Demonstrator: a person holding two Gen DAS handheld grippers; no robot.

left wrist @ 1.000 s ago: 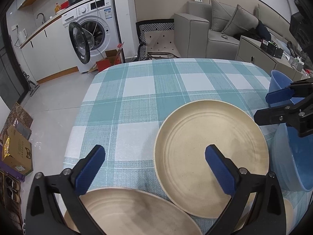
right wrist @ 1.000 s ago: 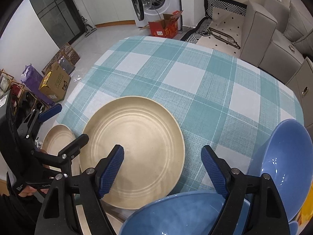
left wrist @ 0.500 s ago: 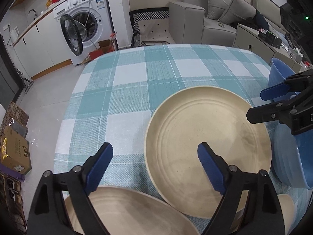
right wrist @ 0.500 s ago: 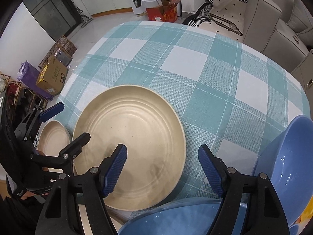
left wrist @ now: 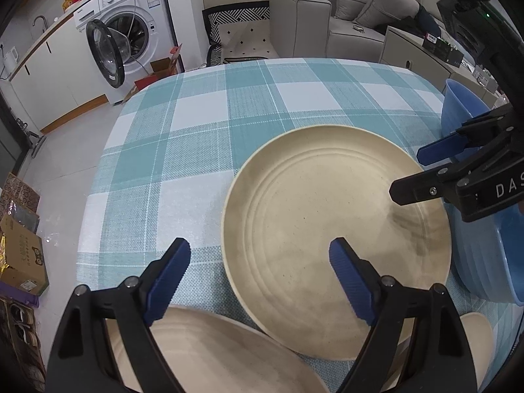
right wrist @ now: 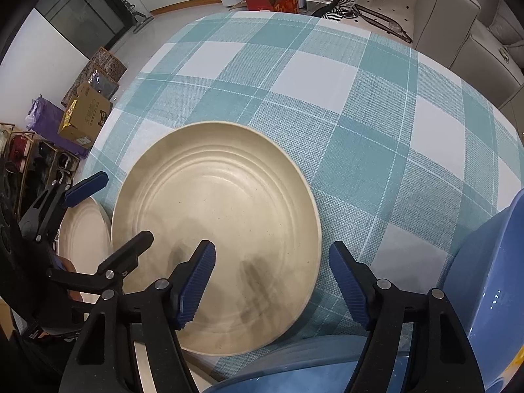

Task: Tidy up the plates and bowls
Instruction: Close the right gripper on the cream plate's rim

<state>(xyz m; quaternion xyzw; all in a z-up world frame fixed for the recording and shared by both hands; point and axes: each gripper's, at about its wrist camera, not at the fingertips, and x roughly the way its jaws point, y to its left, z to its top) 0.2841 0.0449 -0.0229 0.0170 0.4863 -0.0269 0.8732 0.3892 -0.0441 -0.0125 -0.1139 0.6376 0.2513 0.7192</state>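
Both grippers are hovering over the large round beige plate (left wrist: 334, 239) on the checked table, jaws narrowing yet gripping nothing. The left gripper (left wrist: 258, 278) is straddling its near rim; the right gripper (right wrist: 271, 278) is poised beside a blue bowl (right wrist: 491, 278). Next, likely, comes pinching that rim.

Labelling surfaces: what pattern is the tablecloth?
Teal-and-white plaid tablecloth, clearest in the right wrist view.

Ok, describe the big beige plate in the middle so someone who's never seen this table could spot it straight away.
Find the table with the teal-and-white checked cloth. Near its front edge lies the large beige plate, flat, ringed with shallow ridges. It is wider than the smaller beige plate beside it, and the blue bowls on its other side are deeper.
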